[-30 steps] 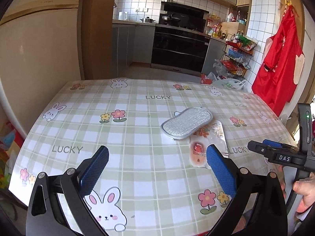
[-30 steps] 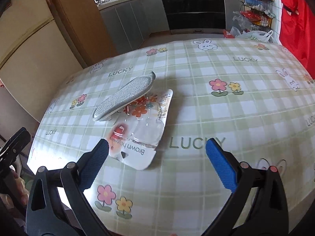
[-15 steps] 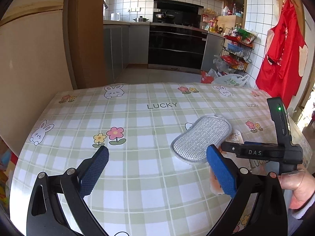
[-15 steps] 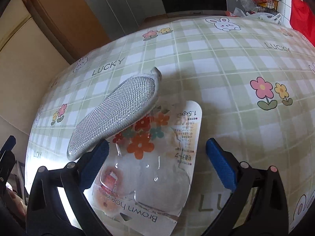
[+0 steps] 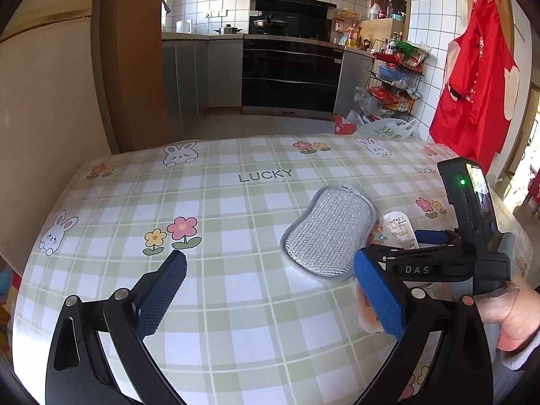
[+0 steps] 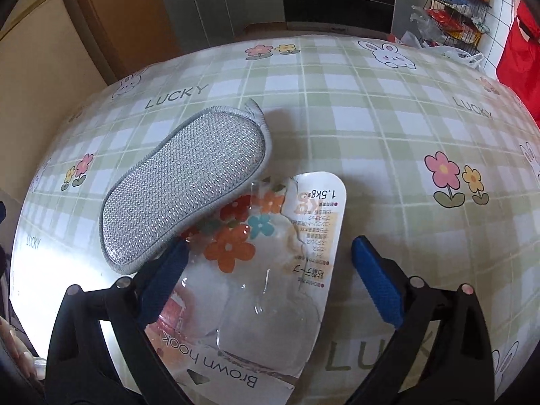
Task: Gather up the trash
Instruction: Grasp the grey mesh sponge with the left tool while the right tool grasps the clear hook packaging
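Observation:
An empty "Brown hook" blister pack (image 6: 270, 270), white card with orange flowers and clear plastic, lies flat on the checked tablecloth. A grey mesh sponge (image 6: 182, 189) rests partly over its far left corner. My right gripper (image 6: 266, 260) is open and low over the pack, one finger on each side of it. In the left wrist view the sponge (image 5: 329, 233) lies at centre right, with the pack (image 5: 398, 233) mostly hidden behind the right gripper's body (image 5: 435, 266). My left gripper (image 5: 270, 280) is open and empty, above the table left of the sponge.
The table (image 5: 236, 320) has a green checked cloth with rabbits and flowers; its far edge (image 5: 270, 138) drops to the kitchen floor. A red apron (image 5: 472, 77) hangs at right. A wire rack and plastic bags (image 5: 388, 114) stand beyond the table.
My right gripper has moved forward and down over the blister pack, which now lies between its open fingers. My left gripper has drifted towards the sponge and stayed open.

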The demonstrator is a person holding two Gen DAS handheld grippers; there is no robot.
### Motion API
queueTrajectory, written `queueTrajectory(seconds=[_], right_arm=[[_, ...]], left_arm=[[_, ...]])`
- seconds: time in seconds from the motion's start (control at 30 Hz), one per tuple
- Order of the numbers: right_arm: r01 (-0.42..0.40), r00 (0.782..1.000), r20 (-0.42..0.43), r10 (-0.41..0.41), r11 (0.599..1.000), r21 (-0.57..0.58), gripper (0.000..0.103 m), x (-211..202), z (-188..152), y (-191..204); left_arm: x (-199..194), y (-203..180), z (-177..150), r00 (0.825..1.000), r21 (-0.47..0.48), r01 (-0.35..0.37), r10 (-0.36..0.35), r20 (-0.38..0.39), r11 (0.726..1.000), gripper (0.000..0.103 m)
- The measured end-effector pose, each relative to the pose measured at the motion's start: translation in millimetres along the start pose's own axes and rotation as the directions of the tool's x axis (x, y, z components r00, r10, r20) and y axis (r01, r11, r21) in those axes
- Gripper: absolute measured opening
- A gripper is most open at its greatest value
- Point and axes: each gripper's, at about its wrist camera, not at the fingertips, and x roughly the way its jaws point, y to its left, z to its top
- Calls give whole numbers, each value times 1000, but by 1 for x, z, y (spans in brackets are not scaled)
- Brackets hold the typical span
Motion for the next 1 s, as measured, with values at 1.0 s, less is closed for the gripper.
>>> queueTrajectory(seconds=[1.0], right_arm=[[-136,990,47,133,990,45,69,-53,-39,-67]], left_arm=[[107,-122,-11,974,497,131,-17,-228,858,81]])
